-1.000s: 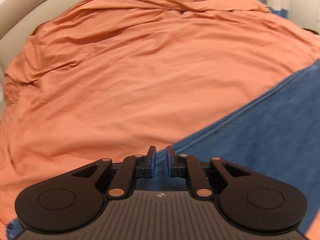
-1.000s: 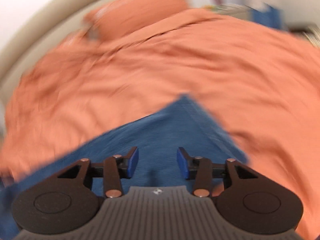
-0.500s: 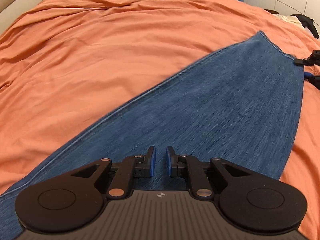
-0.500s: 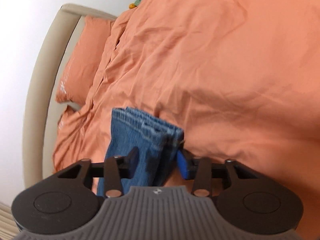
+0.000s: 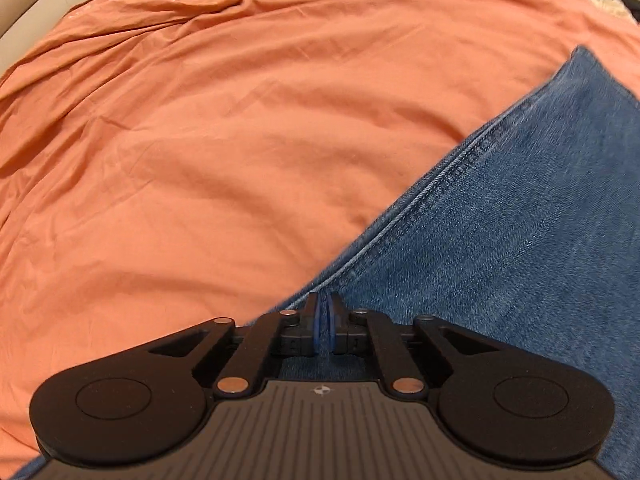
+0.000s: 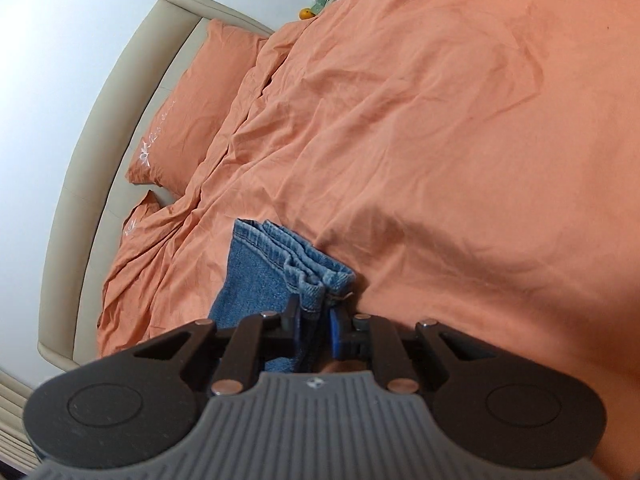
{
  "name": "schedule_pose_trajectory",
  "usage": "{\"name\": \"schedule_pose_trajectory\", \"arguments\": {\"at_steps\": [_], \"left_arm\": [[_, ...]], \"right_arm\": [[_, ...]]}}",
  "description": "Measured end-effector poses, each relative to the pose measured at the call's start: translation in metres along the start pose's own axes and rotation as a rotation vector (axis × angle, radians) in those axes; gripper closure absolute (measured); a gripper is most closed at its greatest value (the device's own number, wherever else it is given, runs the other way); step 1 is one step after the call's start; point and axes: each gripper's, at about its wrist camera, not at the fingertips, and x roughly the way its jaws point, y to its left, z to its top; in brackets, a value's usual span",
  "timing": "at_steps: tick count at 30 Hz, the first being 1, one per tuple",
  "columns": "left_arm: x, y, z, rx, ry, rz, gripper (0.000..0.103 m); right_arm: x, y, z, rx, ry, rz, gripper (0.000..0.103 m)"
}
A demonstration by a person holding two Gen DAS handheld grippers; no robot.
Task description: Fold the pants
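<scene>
Big picture first: an orange duvet covers the whole bed, with a beige headboard curving round the far left and two orange pillows tucked against it. On that cover lie the jeans, a long blue stretch running from near centre out to the far right in the left view, side seam showing along the left edge.

By the look of it the legs are already laid one over the other: at the hem end several layers of denim sit stacked. So the lengthwise fold looks done. What seems left is the crosswise fold, bringing the hems over towards the waist, and then perhaps one more to finish a tidy bundle.

Now the tools. The right gripper is closing on that stacked hem, bunched denim pinched between its blue pads. The left gripper is closing too, down at the near seam edge of the jeans, its pads all but together; whether cloth is caught between them, I cannot tell.

Both ends look nearly secured, so the lift-and-fold appears ready.
</scene>
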Motion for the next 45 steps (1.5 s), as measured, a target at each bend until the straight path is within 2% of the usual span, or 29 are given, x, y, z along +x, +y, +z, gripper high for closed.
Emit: {"name": "schedule_pose_trajectory", "arguments": {"at_steps": [6, 9, 14, 20, 23, 25, 27, 31, 35, 41, 45], "left_arm": [[-0.018, -0.012, 0.000, 0.034, -0.014, 0.033, 0.099], [-0.039, -0.016, -0.011, 0.010, -0.014, -0.009, 0.099], [-0.073, -0.038, -0.050, -0.027, -0.028, -0.103, 0.099], [-0.106, -0.067, -0.088, -0.127, -0.036, -0.210, 0.103], [-0.119, -0.075, -0.101, -0.151, -0.035, -0.216, 0.103], [-0.128, -0.072, -0.108, -0.191, 0.001, -0.316, 0.102], [-0.143, -0.070, -0.117, -0.183, -0.011, -0.308, 0.098], [-0.185, -0.043, -0.142, -0.246, -0.072, -0.320, 0.098], [-0.229, 0.002, -0.169, -0.322, -0.151, -0.263, 0.098], [-0.288, 0.081, -0.213, -0.451, -0.246, -0.133, 0.098], [-0.310, 0.125, -0.244, -0.573, -0.282, -0.093, 0.098]], "right_arm": [[0.005, 0.001, 0.003, 0.002, 0.011, -0.018, 0.095], [0.001, 0.009, 0.007, -0.023, 0.017, -0.023, 0.095], [-0.010, 0.037, 0.013, -0.115, 0.011, -0.025, 0.095], [-0.016, 0.070, 0.016, -0.208, 0.012, -0.074, 0.095], [-0.023, 0.093, 0.015, -0.266, 0.006, -0.089, 0.095], [-0.029, 0.113, 0.013, -0.312, -0.004, -0.093, 0.096], [-0.037, 0.137, 0.011, -0.349, -0.015, -0.082, 0.096], [-0.058, 0.198, 0.001, -0.450, -0.039, -0.032, 0.096], [-0.078, 0.266, -0.024, -0.563, -0.053, 0.034, 0.096], [-0.092, 0.363, -0.092, -0.739, -0.057, 0.119, 0.096], [-0.082, 0.409, -0.153, -0.811, -0.019, 0.146, 0.096]]}}
